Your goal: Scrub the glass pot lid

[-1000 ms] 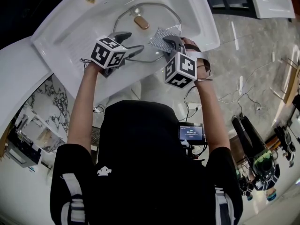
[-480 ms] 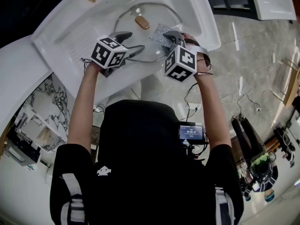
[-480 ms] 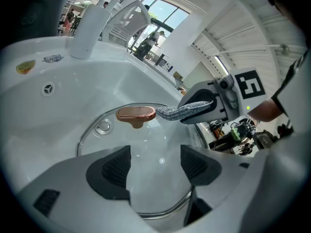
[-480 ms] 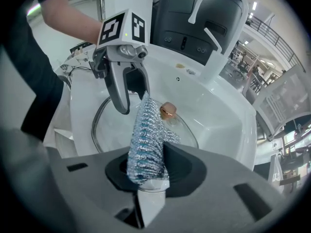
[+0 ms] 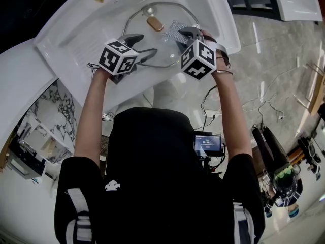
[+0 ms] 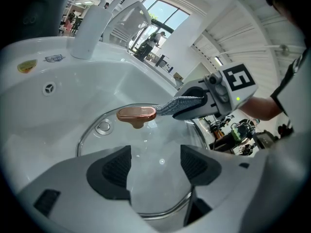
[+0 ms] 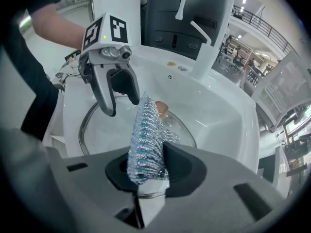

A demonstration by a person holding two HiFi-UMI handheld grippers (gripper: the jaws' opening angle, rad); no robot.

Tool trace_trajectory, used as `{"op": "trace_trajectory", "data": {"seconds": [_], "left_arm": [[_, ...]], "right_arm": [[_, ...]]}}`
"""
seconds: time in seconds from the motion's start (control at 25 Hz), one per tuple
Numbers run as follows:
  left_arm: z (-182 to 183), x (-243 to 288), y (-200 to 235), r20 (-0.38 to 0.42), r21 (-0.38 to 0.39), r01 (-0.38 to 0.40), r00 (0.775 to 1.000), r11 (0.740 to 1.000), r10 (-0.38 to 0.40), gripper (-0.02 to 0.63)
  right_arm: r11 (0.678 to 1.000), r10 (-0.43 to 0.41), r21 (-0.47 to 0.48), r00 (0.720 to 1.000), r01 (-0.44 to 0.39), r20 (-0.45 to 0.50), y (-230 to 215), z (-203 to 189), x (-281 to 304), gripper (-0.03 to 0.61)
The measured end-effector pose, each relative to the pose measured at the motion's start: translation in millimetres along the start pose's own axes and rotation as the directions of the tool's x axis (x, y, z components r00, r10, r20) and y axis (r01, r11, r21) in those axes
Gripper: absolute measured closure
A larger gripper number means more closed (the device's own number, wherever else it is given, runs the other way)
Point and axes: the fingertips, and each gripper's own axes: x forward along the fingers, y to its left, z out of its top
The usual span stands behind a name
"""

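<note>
**Near edge of the sink.** The left gripper [image 6: 155,166] has its jaws apart and grips nothing. They stand over the near part of the glass pot lid [image 6: 146,142], whose steel rim passes beneath them. Whether the pads press on the glass cannot be told. The lid lies flat, knob upward, in the bowl of the white sink [image 5: 96,32] and fills most of the bowl floor.

**Right side of the bowl.** The right gripper [image 7: 146,168] is clamped on a silvery mesh scouring cloth [image 7: 146,135]. The free end of the cloth stands out past the jaws and reaches toward the middle of the lid. In the head view this gripper [image 5: 187,34] sits at the lid's right rim, with the cloth [image 5: 173,30] lying over the glass.

**Middle of the lid.** The copper-coloured knob [image 6: 136,114] is just beside the cloth's tip, and a small steam vent [image 6: 103,126] lies to its left.

**Far edge of the sink.** The white tap [image 6: 90,33] rises here, with no water running.

**Progress, as judged.** Scrubbing appears to be under way on the right half near the knob. No suds or soil show on the glass, so the share already cleaned cannot be read. The left half, the rim and the underside probably remain.
</note>
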Motion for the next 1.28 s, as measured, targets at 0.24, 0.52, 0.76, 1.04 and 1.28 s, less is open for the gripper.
{"op": "trace_trajectory", "data": {"seconds": [0.24,0.52,0.76,1.04,1.28], "left_arm": [[1,1,0,0.000,0.001,-0.002,1.000,1.000,0.002,0.318],[1,0,3,0.006,-0.004,-0.007,1.000,1.000,0.007,0.318],[0,0,3,0.010,-0.004,-0.008,1.000,1.000,0.008,0.318],[1,-1,4,0.010,-0.004,-0.007,1.000,1.000,0.007,0.318],[-1,-1,3,0.010,-0.003,-0.008,1.000,1.000,0.008,0.318]], "right_arm": [[0.999,0.012,0.039,1.000,-0.013,0.005,-10,-2,4,0.509],[0.996,0.022,0.085,1.000,-0.022,0.001,-19,-1,10,0.511],[0.992,0.030,0.125,1.000,-0.029,-0.004,-26,-3,15,0.511],[0.988,0.032,0.151,0.999,-0.030,-0.005,-32,-1,19,0.509],[0.988,0.015,0.153,1.000,-0.013,-0.007,-31,-2,19,0.511]]}}
